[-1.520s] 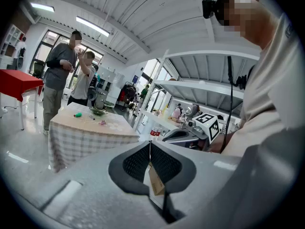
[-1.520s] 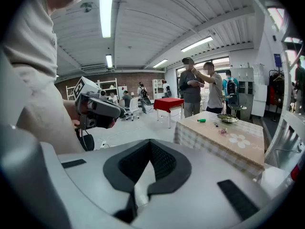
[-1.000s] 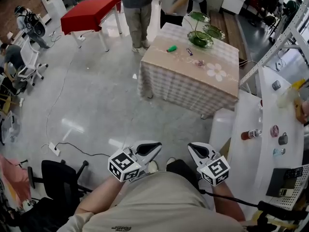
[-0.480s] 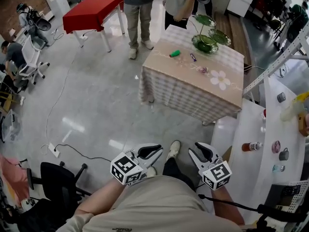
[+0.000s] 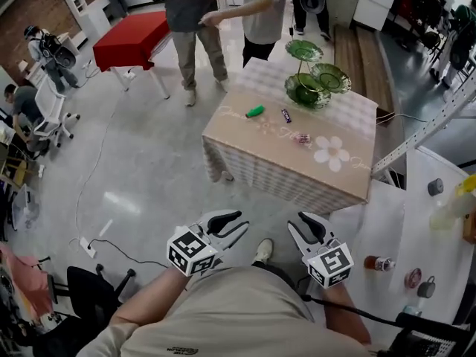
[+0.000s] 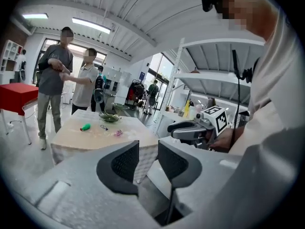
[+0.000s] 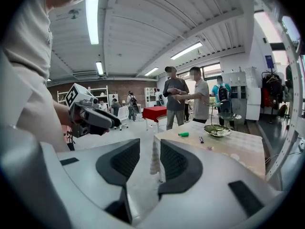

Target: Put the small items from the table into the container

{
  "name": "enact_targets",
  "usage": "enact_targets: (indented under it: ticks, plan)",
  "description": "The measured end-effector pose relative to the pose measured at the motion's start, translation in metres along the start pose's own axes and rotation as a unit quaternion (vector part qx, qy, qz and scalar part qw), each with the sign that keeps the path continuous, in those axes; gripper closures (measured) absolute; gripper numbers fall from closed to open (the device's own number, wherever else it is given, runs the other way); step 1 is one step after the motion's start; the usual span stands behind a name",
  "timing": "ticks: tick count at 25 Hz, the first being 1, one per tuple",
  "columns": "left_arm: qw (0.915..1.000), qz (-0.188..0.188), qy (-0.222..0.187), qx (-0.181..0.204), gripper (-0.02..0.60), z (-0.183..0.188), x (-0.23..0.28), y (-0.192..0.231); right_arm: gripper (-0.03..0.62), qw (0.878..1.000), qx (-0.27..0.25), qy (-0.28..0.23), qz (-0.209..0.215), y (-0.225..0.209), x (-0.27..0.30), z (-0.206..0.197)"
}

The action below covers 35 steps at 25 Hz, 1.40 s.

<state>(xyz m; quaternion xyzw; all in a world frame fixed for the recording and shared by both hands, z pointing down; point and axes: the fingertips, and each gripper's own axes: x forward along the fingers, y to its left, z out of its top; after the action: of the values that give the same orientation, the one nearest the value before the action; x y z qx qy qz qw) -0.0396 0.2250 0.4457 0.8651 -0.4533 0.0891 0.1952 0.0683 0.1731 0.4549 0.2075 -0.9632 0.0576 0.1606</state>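
A grey polished floor (image 5: 149, 169) fills most of the head view. On it stands a tabletop (image 5: 245, 136) covered with a checked cloth, well ahead of the person holding the grippers. Two people (image 5: 223, 13) stand at its far side. A tiered green dish stand (image 5: 309, 80) sits on the far end of the tabletop.

The left gripper (image 5: 239, 225) and right gripper (image 5: 299, 224) are held low and close to the body, side by side, and point toward the table. The fingers of both are opening, with nothing between them.

Three small items lie on the cloth outside the stand. They are a green item (image 5: 255, 111), a dark wrapped piece (image 5: 286, 115) just beside it, and a pink wrapped sweet (image 5: 303, 137) nearer the middle.
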Motion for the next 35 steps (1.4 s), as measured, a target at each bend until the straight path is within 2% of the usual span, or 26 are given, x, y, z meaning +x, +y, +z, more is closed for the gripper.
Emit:
enact_targets:
  ticks: [6, 13, 23, 30, 35]
  plan:
    - [0.9998, 0.018, 0.006, 0.002, 0.457, 0.029, 0.069, 0.043, 0.453, 1.0, 0.011, -0.003, -0.008, -0.074, 0.012, -0.004]
    - [0.9987, 0.045, 0.022, 0.002, 0.448, 0.04, 0.118, 0.111, 0.453, 0.999, 0.032, 0.013, -0.035, -0.121, 0.021, -0.014]
    - [0.996, 0.071, 0.054, 0.011, 0.416, 0.051, 0.188, 0.261, 0.447, 0.991, 0.067, 0.03, -0.113, -0.177, 0.057, 0.003]
    - [0.9905, 0.087, 0.101, 0.032, 0.399, 0.044, 0.249, 0.37, 0.447, 0.981, 0.095, 0.044, -0.161, -0.208, 0.091, 0.025]
    - [0.9845, 0.082, 0.146, 0.051, 0.393, 0.028, 0.292, 0.422, 0.447, 0.971, 0.115, 0.055, -0.202, -0.22, 0.101, 0.032]
